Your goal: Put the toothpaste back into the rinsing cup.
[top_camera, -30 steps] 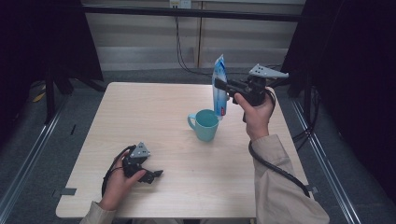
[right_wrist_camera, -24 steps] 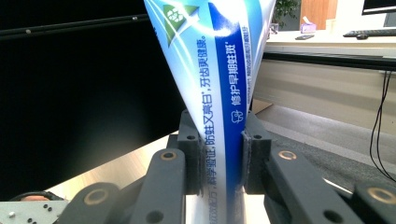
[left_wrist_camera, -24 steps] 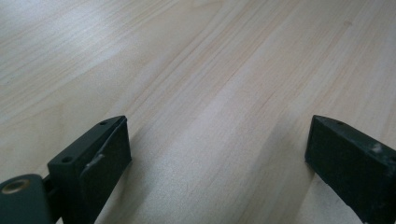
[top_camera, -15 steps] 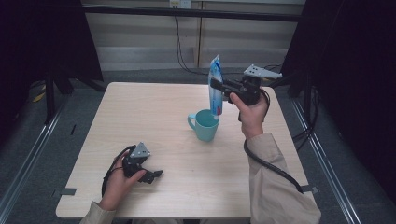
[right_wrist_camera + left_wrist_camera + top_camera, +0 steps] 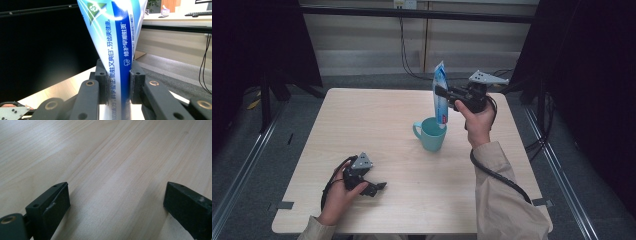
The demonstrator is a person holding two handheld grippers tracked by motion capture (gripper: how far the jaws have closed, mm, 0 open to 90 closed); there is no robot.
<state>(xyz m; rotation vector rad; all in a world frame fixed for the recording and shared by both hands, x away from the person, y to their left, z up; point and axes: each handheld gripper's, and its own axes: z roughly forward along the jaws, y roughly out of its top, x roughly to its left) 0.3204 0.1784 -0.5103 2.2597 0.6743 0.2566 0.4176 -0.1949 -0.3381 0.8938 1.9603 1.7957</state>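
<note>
A blue and white toothpaste tube (image 5: 440, 94) hangs upright, its lower end just above the teal mug (image 5: 430, 134) at the table's middle. My right gripper (image 5: 443, 94) is shut on the tube's middle, held up by a hand in a beige sleeve. In the right gripper view the tube (image 5: 117, 45) rises between the jaws of my right gripper (image 5: 118, 83), blue print running along it. My left gripper (image 5: 376, 188) rests on the wooden table (image 5: 337, 125) near the front left, held by a hand. In the left gripper view my left gripper (image 5: 116, 202) stands open over bare wood.
The table's edges drop to a grey floor with rails on both sides. Black curtains stand left and right, and cables hang along the back wall. A cable (image 5: 497, 172) trails from the right gripper down along the sleeve.
My right gripper has carried the tube leftward and slightly lower, from beside the mug to right above it. The left gripper has stayed still.
</note>
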